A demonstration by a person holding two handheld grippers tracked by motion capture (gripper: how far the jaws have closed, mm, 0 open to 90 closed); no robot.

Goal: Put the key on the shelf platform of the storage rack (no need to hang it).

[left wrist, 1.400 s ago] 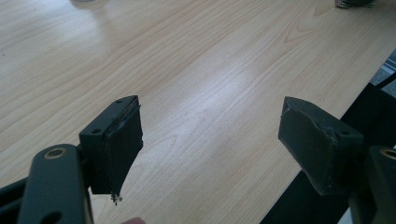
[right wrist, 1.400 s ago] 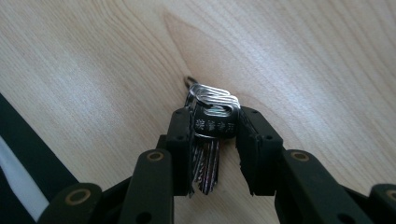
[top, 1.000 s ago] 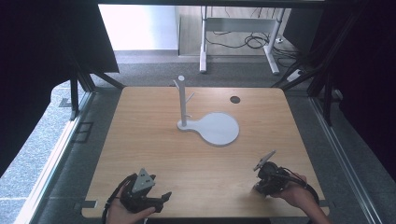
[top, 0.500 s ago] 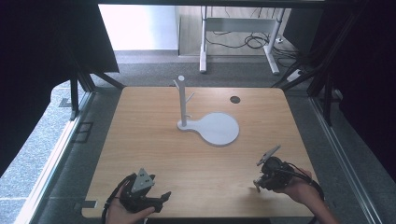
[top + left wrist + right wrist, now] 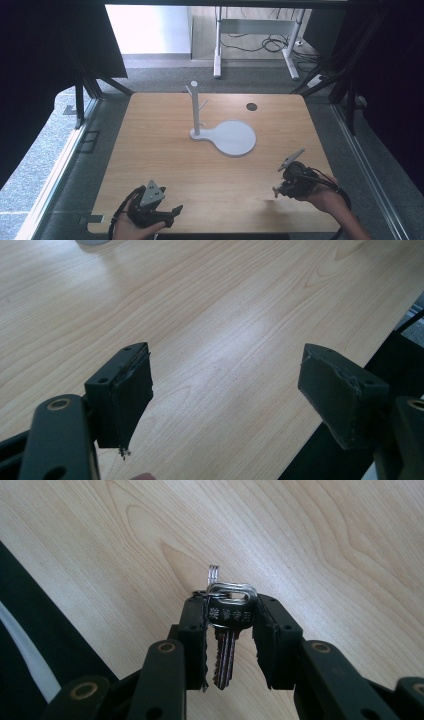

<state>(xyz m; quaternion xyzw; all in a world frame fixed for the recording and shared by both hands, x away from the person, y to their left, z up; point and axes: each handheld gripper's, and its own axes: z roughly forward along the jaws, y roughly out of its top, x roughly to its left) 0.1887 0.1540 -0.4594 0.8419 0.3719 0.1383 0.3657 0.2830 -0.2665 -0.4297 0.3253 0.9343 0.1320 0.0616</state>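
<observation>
A pale wooden worktop (image 5: 165, 150) stands on grey carpet (image 5: 165, 75). Black curtains (image 5: 45, 60) hang past its left and right edges. Beyond the far edge, daylight brightens a pale floor (image 5: 145, 27), where a white-legged desk frame (image 5: 255, 35) stands over tangled cables (image 5: 272, 44).

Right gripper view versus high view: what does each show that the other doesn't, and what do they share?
The right gripper view gives the detail: a bunch of keys on a ring, clamped between the right gripper's jaws. The high view gives the layout: the white stand with pegs on its round base, the left gripper with jaws apart, both hands. Both show the wooden table and the right gripper.
</observation>
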